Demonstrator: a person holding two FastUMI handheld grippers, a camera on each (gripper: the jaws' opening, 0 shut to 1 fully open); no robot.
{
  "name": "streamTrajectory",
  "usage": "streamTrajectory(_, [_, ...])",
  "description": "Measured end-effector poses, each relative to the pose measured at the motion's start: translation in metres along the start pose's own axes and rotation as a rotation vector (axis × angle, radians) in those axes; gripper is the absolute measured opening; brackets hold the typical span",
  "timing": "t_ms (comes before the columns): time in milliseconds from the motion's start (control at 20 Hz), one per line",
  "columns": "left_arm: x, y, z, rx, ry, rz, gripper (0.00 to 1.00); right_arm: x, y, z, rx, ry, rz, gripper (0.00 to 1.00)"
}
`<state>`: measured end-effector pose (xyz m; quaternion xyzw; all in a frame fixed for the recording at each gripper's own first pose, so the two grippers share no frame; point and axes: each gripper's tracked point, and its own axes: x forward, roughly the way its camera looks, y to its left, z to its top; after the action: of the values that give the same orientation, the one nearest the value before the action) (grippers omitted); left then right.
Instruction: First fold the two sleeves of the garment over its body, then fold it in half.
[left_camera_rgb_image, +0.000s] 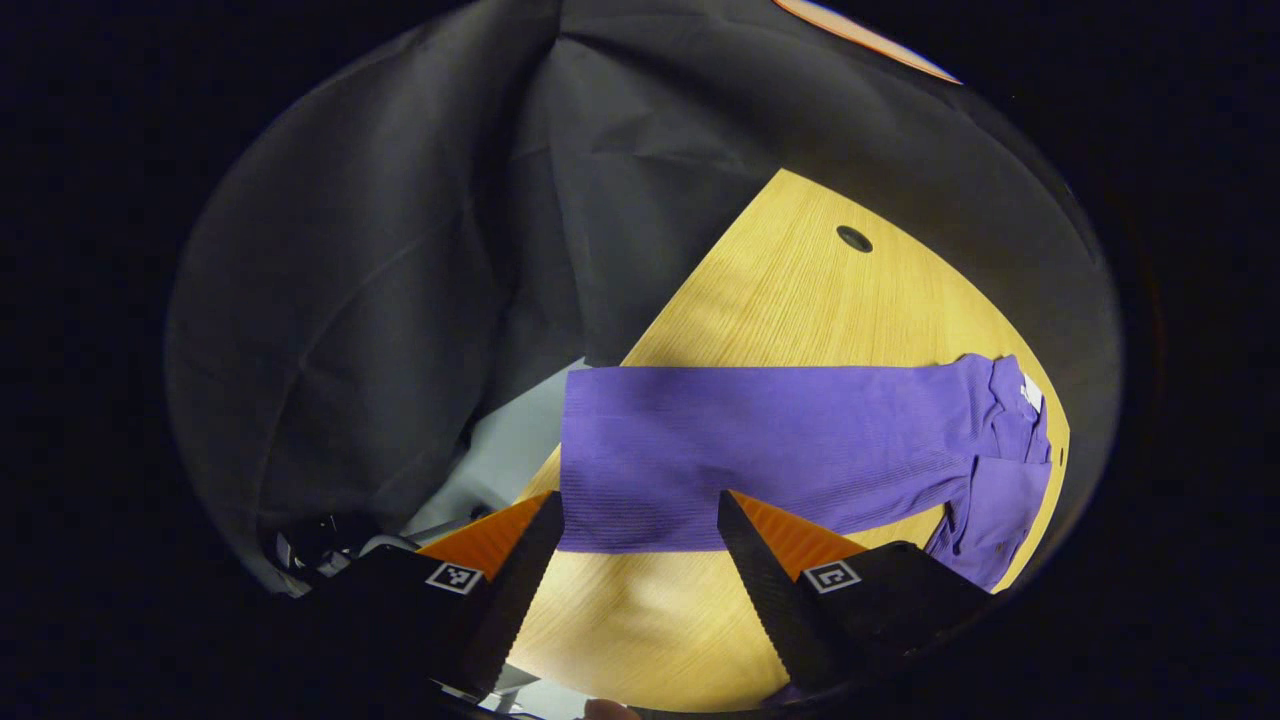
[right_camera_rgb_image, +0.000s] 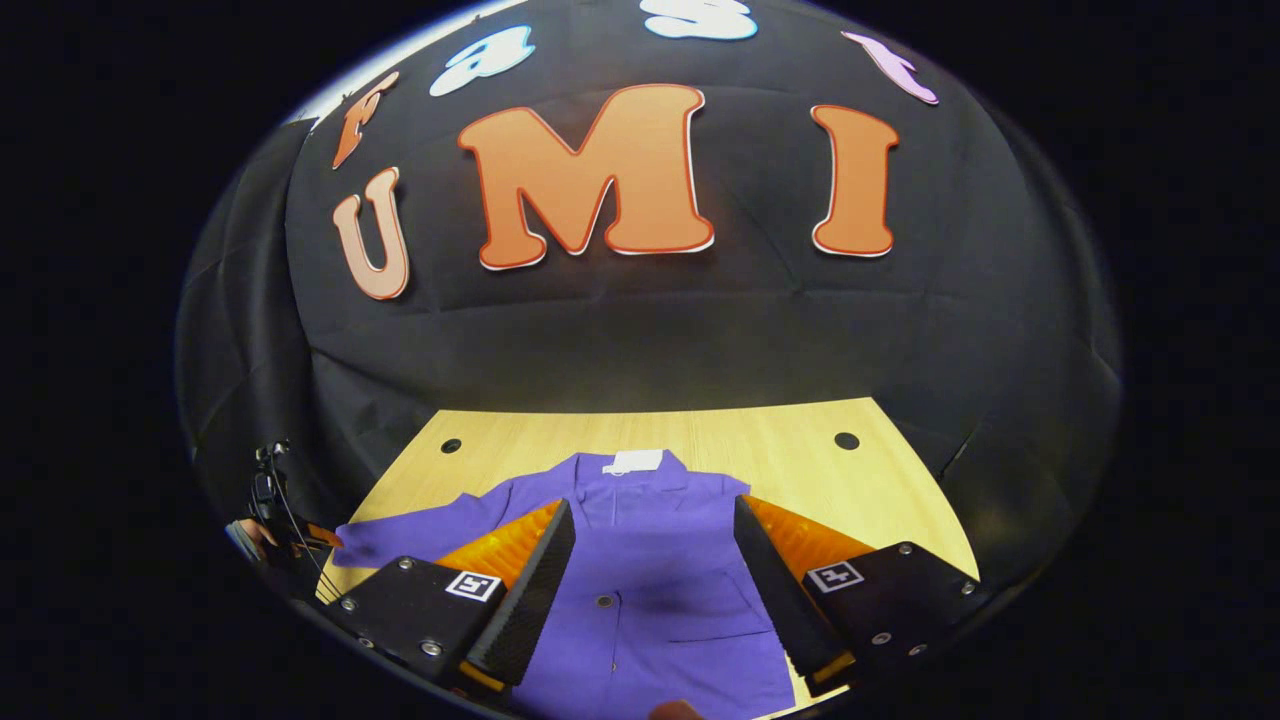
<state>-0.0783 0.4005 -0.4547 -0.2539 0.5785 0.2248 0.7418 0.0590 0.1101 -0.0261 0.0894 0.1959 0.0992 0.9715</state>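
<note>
We cannot see the whole shirt (right_camera_rgb_image: 650, 560) in either view. In the right gripper view its lower hem runs off the bottom, and the right side of its body is partly covered by the right gripper's own finger, so we cannot make out a sleeve on that side. The sleeve (right_camera_rgb_image: 430, 530) on the left of that view stretches out flat toward the table's edge, where its cuff meets a dark clutter we cannot make out. In the left gripper view that sleeve (left_camera_rgb_image: 760, 450) lies as a long flat band across the wooden table (left_camera_rgb_image: 800, 300), its cuff end reaching the table's edge, while the shirt's body bunches at the far right and is cut off there. A white tag (right_camera_rgb_image: 632, 461) sits at the collar.

The left gripper (left_camera_rgb_image: 640, 520) has its fingers spread wide apart, holding nothing; the tips show over the near edge of the sleeve, but we cannot tell whether they touch the cloth. The right gripper (right_camera_rgb_image: 655, 530) is likewise spread wide and grips nothing, its fingers framing the buttoned front of the shirt, contact unclear. Small dark holes (right_camera_rgb_image: 847, 441) mark the table's back corners.
</note>
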Motion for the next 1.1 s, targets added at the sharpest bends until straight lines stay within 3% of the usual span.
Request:
streamTrajectory(250, [0.024,0.009,0.006,-0.009,0.102,-0.002,1.00,-0.010,-0.022,-0.014,-0.029,0.020,-0.024,0.95])
streamTrajectory(450, [0.037,0.005,-0.005,-0.028,0.169,-0.035,1.00,-0.022,-0.021,-0.008,-0.058,-0.021,0.014,0.95])
streamTrajectory(600, [0.042,0.006,-0.008,-0.051,0.196,-0.023,1.00,-0.022,-0.030,-0.007,-0.058,-0.011,-0.002,0.95])
streamTrajectory(800, [0.043,0.009,-0.008,-0.009,0.218,0.014,1.00,-0.026,-0.028,0.002,-0.062,-0.026,0.024,0.95])
streamTrajectory(950, [0.046,0.010,-0.008,0.033,0.240,0.027,0.74,-0.025,-0.035,0.004,-0.079,-0.023,0.009,0.95])
streamTrajectory(1100, [0.046,-0.003,-0.006,0.038,0.240,0.007,0.26,-0.021,-0.036,0.001,-0.087,-0.012,0.015,0.95])
